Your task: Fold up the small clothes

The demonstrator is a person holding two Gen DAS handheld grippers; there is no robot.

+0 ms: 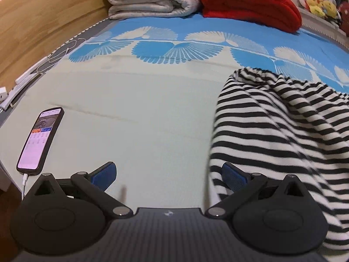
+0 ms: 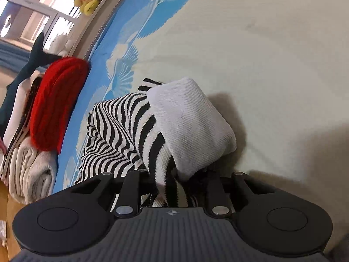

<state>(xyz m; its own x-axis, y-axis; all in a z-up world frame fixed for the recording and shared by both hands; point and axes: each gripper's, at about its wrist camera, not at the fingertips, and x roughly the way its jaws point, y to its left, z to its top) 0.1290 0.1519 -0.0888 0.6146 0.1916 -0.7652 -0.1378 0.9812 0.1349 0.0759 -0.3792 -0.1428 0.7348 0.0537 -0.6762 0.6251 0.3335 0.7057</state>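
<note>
On the pale green bed sheet point(image 1: 141, 109), toward the right side, a black-and-white striped garment point(image 1: 283, 126) lies bunched and partly lifted, its near edge draped beside the left gripper point(image 1: 169, 172). That gripper's jaws stand wide apart with nothing between them — one blue pad point(image 1: 231, 173) just touches the stripes. The right gripper point(image 2: 174, 187) has its jaws drawn together, clamped on the striped cloth, with a plain white panel point(image 2: 192, 126) folded over the top. At near left a lit phone point(image 1: 40, 139) rests on its cable. Far back sit a red blanket point(image 1: 250, 2) and a folded cream quilt point(image 1: 152, 0).
</note>
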